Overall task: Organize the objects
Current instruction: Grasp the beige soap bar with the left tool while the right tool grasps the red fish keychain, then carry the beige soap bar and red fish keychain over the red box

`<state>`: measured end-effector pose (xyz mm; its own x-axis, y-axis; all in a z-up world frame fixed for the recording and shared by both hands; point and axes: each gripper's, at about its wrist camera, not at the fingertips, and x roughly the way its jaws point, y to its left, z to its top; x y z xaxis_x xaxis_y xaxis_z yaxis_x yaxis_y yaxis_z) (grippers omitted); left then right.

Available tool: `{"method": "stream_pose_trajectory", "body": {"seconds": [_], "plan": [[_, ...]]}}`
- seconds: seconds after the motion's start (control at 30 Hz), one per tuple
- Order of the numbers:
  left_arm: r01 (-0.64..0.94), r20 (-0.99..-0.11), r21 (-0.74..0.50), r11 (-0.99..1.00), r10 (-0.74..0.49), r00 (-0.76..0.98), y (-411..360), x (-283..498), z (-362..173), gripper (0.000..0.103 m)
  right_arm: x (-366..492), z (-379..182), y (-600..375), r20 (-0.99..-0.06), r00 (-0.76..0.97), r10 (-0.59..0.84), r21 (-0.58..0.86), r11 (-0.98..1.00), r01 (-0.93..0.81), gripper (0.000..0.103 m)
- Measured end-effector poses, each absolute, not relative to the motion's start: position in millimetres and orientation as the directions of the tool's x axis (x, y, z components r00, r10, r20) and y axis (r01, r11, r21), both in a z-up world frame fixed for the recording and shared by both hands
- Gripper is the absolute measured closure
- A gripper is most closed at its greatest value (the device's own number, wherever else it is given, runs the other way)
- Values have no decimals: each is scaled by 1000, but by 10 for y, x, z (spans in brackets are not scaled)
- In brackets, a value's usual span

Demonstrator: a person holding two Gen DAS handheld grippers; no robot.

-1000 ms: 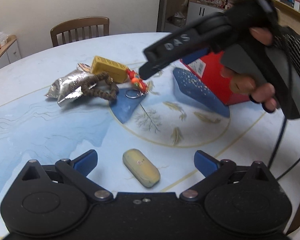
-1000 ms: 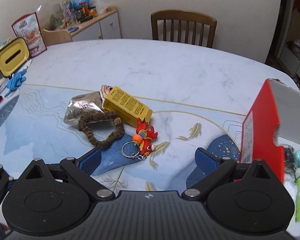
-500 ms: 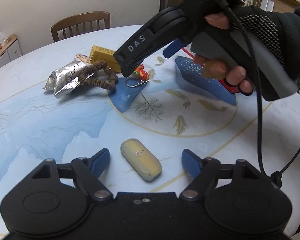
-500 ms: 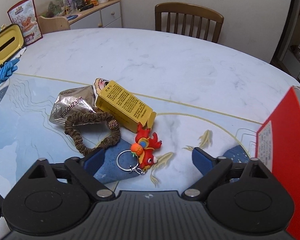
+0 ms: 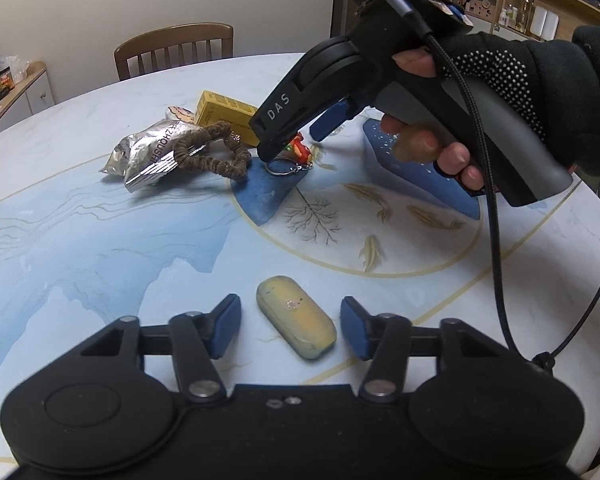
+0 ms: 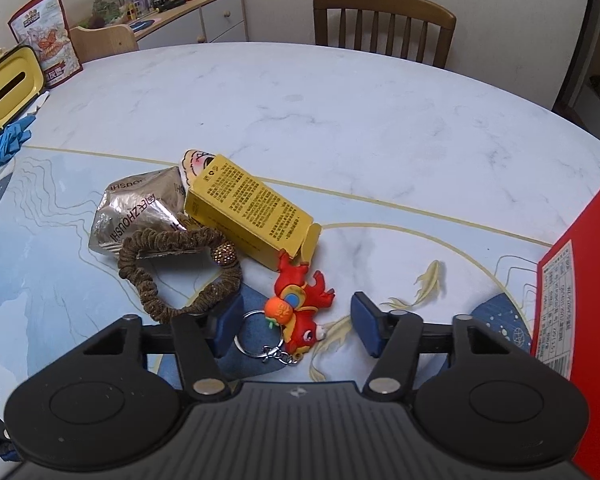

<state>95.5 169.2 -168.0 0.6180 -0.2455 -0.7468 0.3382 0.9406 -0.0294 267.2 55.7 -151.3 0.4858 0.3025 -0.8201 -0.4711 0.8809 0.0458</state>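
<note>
From the left wrist camera, the left gripper (image 5: 288,326) hangs low over the round table (image 5: 80,240), its blue-padded jaws spread wide with nothing between them but air and a yellowish oval case (image 5: 296,327), which lies flat on the tabletop between the pads without touching either. Farther back sits a small heap: a silver foil snack packet (image 5: 150,154), a brown scrunchie (image 5: 216,152) draped over its edge, and a yellow carton (image 5: 226,114) behind them. A gloved hand (image 5: 496,96) holds the right gripper (image 5: 296,136) nose-down over the red keychain figure (image 5: 298,150), which is mostly hidden by the black finger here.

From the right wrist camera, the right gripper's jaws stand wide apart, one pad on each side of the red keychain figure, a dragon-like charm with an orange ball, a metal ring and a short chain; neither pad seems to touch it, though the near side is partly hidden. The yellow carton lies on its side with its end flap open; what is inside cannot be told. The scrunchie, with a beaded ball on it, rests partly on the foil packet. A red box (image 6: 576,292) stands at the right edge, its inside out of sight. A wooden chair (image 6: 384,26) stands beyond the table.
</note>
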Motion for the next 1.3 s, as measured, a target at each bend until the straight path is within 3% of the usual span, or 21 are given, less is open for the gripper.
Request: {"method": "stream_pose_trajectory", "body": {"seconds": [0.17, 0.3, 0.73, 1.3], "plan": [[337, -750, -38, 941, -250, 613, 1715, 955, -1674, 59, 2676, -1524, 578, -820, 484, 304, 50, 882, -469, 62], [340, -751, -52, 939, -261, 606, 1725, 948, -1661, 67, 2661, -1523, 590, -820, 489, 298, 47, 885, -462, 67], [320, -762, -79, 944, -264, 591, 1758, 997, -1634, 73, 2533, -1375, 496, -799, 511, 317, 57, 886, -460, 90], [279, -743, -124, 952, -275, 610, 1818, 1120, -1443, 82, 2116, -825, -79, -769, 522, 369, 204, 916, -346, 90]]}}
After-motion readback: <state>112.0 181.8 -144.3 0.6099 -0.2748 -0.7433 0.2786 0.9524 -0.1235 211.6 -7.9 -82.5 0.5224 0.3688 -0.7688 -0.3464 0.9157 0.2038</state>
